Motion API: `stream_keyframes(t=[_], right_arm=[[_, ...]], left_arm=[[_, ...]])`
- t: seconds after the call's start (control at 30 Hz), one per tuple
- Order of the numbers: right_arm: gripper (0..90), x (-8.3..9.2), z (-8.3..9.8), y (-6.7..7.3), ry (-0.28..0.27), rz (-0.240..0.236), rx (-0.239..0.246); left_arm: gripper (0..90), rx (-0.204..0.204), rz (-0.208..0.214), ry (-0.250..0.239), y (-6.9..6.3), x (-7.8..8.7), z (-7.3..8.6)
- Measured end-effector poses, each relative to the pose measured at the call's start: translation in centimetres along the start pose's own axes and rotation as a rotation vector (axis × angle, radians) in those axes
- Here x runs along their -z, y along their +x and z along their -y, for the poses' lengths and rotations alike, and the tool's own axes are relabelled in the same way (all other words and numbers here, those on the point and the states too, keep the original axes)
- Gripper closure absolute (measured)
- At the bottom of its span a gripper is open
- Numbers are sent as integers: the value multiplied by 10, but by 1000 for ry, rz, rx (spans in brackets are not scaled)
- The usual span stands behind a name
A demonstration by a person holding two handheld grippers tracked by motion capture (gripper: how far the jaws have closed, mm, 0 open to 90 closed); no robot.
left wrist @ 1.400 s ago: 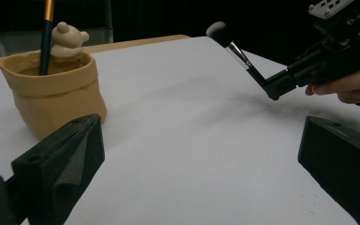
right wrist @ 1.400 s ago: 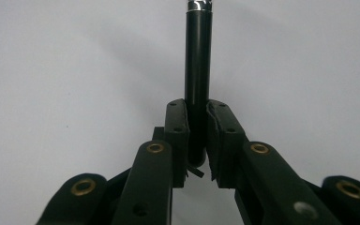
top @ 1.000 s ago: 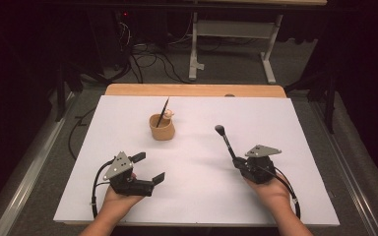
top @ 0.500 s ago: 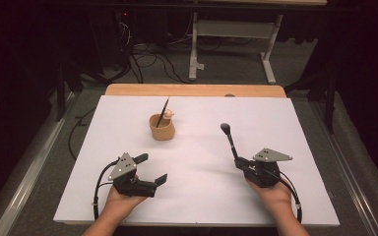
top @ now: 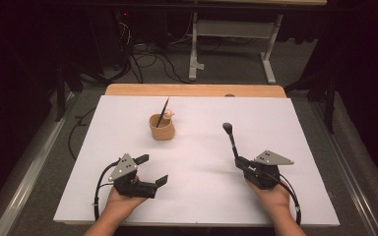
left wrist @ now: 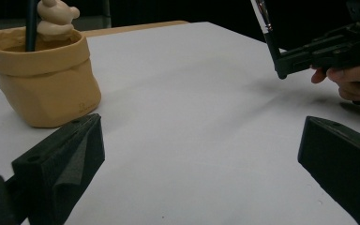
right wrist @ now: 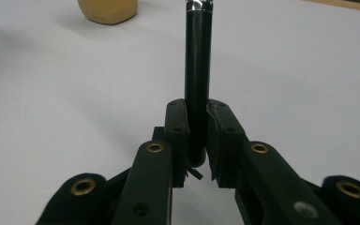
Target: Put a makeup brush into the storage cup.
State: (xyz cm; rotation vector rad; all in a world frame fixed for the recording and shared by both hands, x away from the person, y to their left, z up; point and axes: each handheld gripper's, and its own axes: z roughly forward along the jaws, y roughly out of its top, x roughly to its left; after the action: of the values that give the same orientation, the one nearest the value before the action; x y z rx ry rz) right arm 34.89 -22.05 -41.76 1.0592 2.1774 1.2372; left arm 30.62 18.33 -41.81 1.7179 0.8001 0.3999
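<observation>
White table (top: 197,196) in a dark room with floor cables (top: 147,64).

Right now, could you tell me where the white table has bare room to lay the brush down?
The widest free patch lies between the left gripper and the right gripper, in front of the tan cup. The white table is also bare behind the brush. Only the cup's spot is crowded.
</observation>
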Motion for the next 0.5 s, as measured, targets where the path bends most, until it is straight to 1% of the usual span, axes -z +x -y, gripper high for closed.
stream_keyframes(t=[0.1,0.17,0.23,0.27,0.33,0.5], right_arm=[[814,1,0,2,-12,2,-9],[815,0,0,2,-26,2,1],[814,0,0,3,-35,-1,0],[814,-1,0,4,-36,-1,-1],[814,-1,0,4,-45,-4,2],[814,-1,0,5,-35,-8,6]], left_arm=[[14,5,1,-9,0,0,-1],[14,6,-11,-19,2,-1,-3],[14,16,-23,-11,7,-8,-9],[15,16,-23,-11,7,-8,-9],[15,17,-24,-12,8,-12,-15],[17,-16,-13,-4,2,-26,-29]])
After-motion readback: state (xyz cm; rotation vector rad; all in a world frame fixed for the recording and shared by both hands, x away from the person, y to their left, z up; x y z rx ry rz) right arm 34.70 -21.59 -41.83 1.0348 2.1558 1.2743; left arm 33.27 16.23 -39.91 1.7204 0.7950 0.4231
